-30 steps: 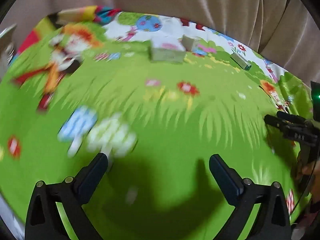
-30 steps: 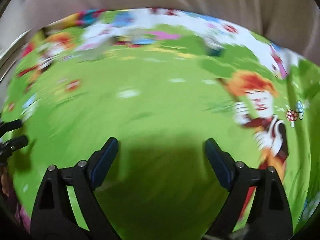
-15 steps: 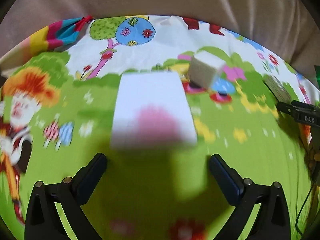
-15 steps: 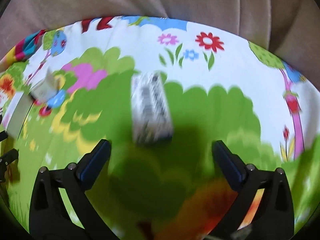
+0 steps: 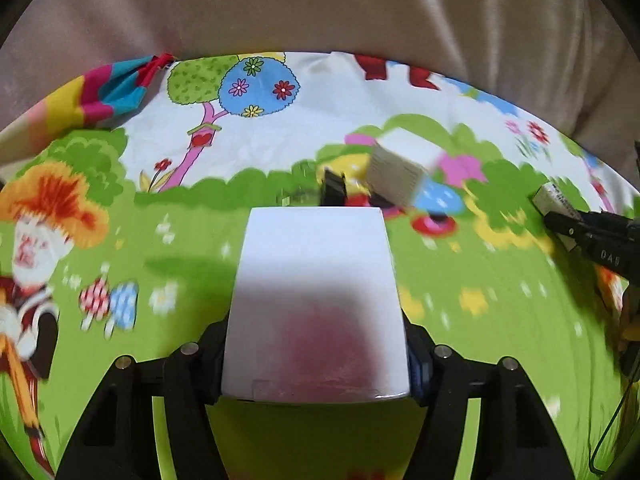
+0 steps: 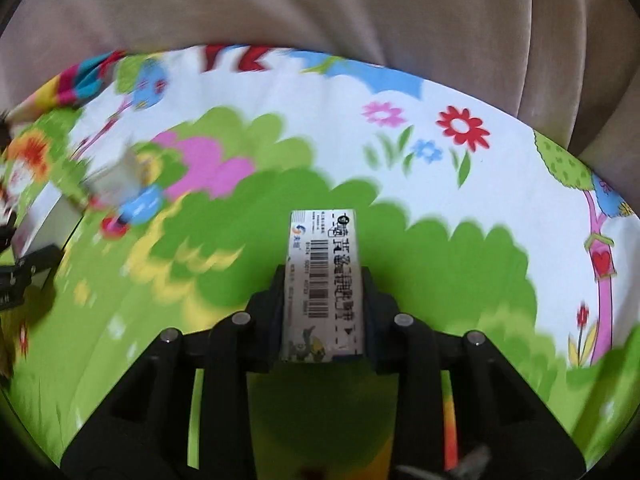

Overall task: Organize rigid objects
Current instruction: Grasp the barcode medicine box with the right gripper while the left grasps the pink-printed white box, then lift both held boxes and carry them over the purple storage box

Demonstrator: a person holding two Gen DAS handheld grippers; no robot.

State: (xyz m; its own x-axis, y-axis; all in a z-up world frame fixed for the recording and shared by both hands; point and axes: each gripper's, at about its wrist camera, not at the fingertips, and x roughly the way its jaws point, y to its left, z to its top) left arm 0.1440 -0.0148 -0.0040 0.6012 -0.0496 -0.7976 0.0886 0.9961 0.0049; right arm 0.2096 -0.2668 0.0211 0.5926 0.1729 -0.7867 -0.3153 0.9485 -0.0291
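A white box with a pink patch (image 5: 316,280) lies on the cartoon-print cloth (image 5: 160,240). It sits between the fingers of my left gripper (image 5: 316,360), whose jaws are closing with both pads against its sides. A narrow barcode-printed box (image 6: 324,264) sits between the fingers of my right gripper (image 6: 323,280). Those jaws are closing too, and the pads press on its long sides. The left wrist view shows the right gripper (image 5: 592,236) on that narrow box (image 5: 554,200) at the right edge.
A small pale box (image 5: 404,168) lies tilted beyond the white box, with a small black object (image 5: 334,188) beside it. The same small box (image 6: 116,176) appears blurred at the left of the right wrist view. Beige fabric (image 5: 320,8) rises behind the cloth's far edge.
Both grippers travelled across the cloth to the boxes. Their jaws, wide apart before, have come in onto the white box and the narrow box.
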